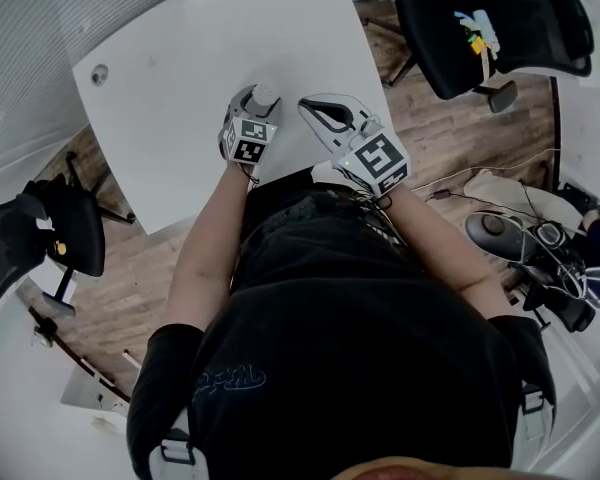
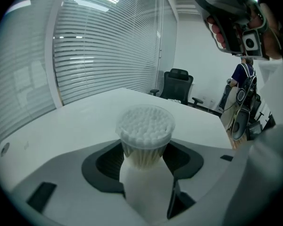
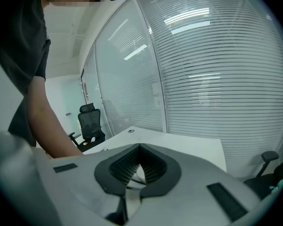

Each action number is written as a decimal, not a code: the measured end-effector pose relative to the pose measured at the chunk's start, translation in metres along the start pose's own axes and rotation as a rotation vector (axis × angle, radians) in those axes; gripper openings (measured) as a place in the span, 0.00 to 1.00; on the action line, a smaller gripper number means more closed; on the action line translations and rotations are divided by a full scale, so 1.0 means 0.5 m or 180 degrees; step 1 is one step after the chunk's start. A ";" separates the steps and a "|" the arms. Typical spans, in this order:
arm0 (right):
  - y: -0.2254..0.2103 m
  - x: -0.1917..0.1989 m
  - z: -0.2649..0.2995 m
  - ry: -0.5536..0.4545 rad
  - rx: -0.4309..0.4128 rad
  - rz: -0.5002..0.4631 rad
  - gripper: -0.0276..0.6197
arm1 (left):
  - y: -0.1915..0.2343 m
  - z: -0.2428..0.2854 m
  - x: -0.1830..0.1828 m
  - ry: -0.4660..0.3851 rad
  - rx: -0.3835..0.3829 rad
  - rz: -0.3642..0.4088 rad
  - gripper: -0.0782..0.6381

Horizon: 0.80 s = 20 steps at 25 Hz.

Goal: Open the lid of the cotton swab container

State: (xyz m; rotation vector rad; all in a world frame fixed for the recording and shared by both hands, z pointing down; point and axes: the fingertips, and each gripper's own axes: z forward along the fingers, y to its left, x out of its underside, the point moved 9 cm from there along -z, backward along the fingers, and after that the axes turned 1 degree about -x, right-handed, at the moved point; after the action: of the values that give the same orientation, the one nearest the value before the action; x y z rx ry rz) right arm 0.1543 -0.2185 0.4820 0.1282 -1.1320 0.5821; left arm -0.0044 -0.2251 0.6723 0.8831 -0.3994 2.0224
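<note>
The cotton swab container (image 2: 145, 131) is a round clear tub packed with white swab tips, with a white lower body. It stands between the jaws of my left gripper (image 2: 146, 161), whose pads press on its sides. In the head view it (image 1: 265, 96) pokes out ahead of the left gripper (image 1: 257, 106), near the white table's (image 1: 180, 58) front edge. My right gripper (image 1: 314, 106) hovers just right of it, off the table. Its jaws (image 3: 139, 166) are shut, with nothing I can make out between them. From the left gripper view it (image 2: 231, 20) hangs high at the upper right.
A black office chair (image 1: 490, 23) stands at the table's right and another (image 1: 40, 233) at its left. Gear and cables (image 1: 535, 248) lie on the wooden floor at the right. A cable hole (image 1: 100, 73) sits near the table's far left corner. Glass walls with blinds surround the table.
</note>
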 end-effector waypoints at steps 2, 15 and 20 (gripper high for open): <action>0.000 -0.001 -0.009 -0.0039 0.0002 -0.0001 0.08 | -0.006 -0.008 -0.009 0.0006 0.0088 0.0031 0.48; 0.012 0.031 -0.098 -0.0204 0.0022 0.0077 0.08 | -0.073 -0.091 -0.090 0.0030 0.0435 0.0411 0.48; 0.025 0.045 -0.134 -0.0236 0.0004 0.0053 0.08 | -0.105 -0.126 -0.100 0.0048 0.0476 0.0520 0.48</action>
State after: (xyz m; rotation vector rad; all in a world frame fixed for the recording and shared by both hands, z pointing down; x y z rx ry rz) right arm 0.2094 -0.1739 0.4705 0.1426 -1.2057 0.5968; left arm 0.0296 -0.1888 0.5901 0.9517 -0.3238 2.2311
